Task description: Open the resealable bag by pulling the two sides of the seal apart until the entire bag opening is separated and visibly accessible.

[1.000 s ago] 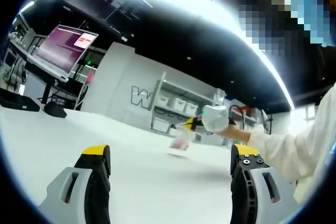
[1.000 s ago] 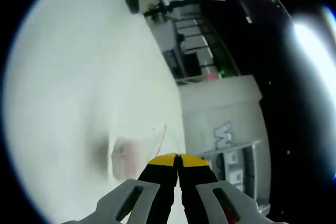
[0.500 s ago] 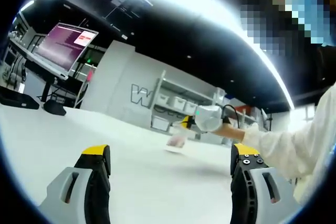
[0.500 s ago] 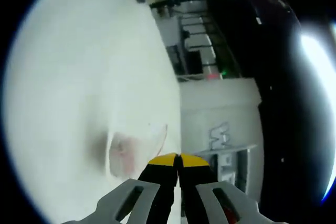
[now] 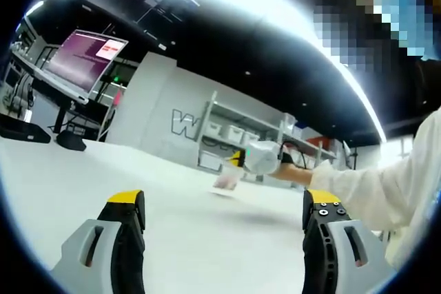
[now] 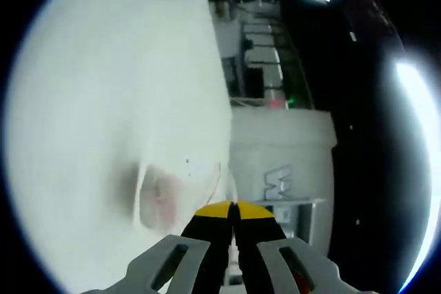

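While held: resealable bag (image 6: pixel 169 194) hangs from right gripper (image 6: pixel 234 206), jaws pressed together on its edge, above the white table (image 6: pixel 83 101).
Change: over the last second the right gripper (image 5: pixel 256 158) has carried the bag (image 5: pixel 227 180) further across the left gripper view; bag lifted, seal not yet parted.
Left gripper (image 5: pixel 224 201): jaws spread wide, holding nothing, well apart from the bag.
Meaning: one side pinched; second side needs grabbing.
Orientation: long axis seems to run away from the right jaws, free end drooping tableward; seal side probably at the pinch, too blurry to confirm.
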The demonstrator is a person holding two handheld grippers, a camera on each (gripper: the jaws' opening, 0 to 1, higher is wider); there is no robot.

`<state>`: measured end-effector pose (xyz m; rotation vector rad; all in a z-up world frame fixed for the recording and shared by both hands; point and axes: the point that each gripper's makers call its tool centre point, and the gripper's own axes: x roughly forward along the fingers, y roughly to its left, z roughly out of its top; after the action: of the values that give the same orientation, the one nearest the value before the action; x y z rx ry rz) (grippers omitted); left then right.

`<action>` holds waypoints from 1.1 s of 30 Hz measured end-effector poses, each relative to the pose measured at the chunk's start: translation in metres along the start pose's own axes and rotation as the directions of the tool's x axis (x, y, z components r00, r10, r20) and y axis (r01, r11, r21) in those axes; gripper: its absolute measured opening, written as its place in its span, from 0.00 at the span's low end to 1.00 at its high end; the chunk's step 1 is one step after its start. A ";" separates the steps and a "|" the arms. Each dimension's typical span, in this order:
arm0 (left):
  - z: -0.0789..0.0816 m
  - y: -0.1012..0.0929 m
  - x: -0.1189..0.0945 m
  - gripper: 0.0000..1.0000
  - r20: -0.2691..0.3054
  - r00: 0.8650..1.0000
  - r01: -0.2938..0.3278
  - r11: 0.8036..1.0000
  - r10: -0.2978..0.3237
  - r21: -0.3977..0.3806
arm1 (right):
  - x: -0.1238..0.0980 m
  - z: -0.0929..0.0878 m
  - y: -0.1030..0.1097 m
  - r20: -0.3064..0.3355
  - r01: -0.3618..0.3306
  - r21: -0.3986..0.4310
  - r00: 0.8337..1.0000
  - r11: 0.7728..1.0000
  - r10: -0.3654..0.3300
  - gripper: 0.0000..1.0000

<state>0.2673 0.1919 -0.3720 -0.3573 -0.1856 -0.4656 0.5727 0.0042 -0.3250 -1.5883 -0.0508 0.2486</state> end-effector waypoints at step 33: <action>0.001 0.002 -0.005 0.94 0.009 1.000 -0.008 1.000 0.008 -0.016 | 0.028 -0.007 0.048 -0.071 -0.105 0.369 0.988 0.923 0.140 0.00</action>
<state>0.2636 0.1961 -0.3726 -0.3752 -0.1892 -0.4580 0.5958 0.0005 -0.3757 -1.2305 0.1626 0.2623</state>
